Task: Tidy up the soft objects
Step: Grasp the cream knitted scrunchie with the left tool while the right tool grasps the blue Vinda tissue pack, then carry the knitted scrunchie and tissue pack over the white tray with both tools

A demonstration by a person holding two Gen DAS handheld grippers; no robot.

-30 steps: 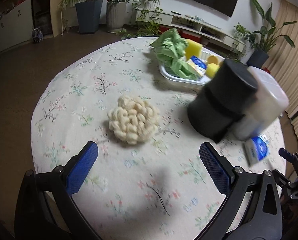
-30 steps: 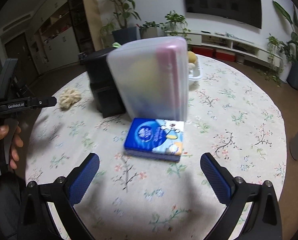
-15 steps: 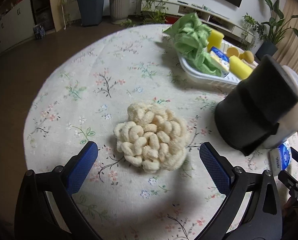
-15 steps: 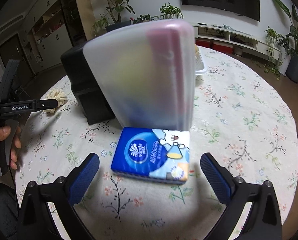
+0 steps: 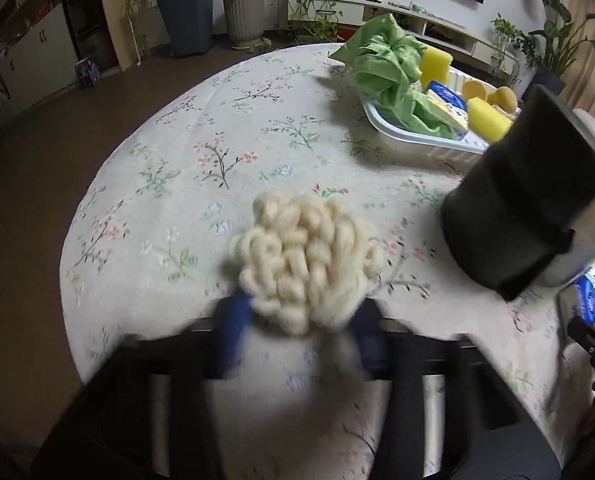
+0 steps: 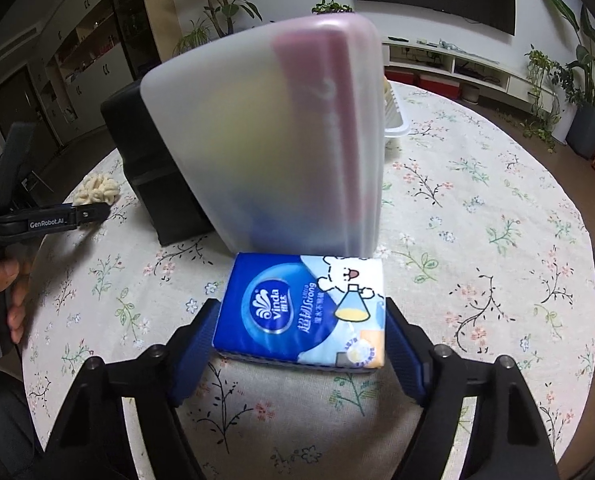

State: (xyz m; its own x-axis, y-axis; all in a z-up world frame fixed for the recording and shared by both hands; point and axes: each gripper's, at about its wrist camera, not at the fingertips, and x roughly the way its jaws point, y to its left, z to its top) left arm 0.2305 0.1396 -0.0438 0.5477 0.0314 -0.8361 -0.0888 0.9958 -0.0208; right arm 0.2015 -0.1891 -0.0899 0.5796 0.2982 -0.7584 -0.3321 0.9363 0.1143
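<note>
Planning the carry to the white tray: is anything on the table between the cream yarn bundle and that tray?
Nothing visible: bare floral tablecloth lies between the cream yarn bundle, gripped by the just-closed left gripper, and the white tray. The black box stands off to the right.

Both the left tongs [image 5: 297, 330] and right tongs [image 6: 299, 330] angle downward, jaws just closing in.

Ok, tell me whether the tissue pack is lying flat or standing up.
Flat: the tissue pack lies printed face up on the tablecloth.
</note>
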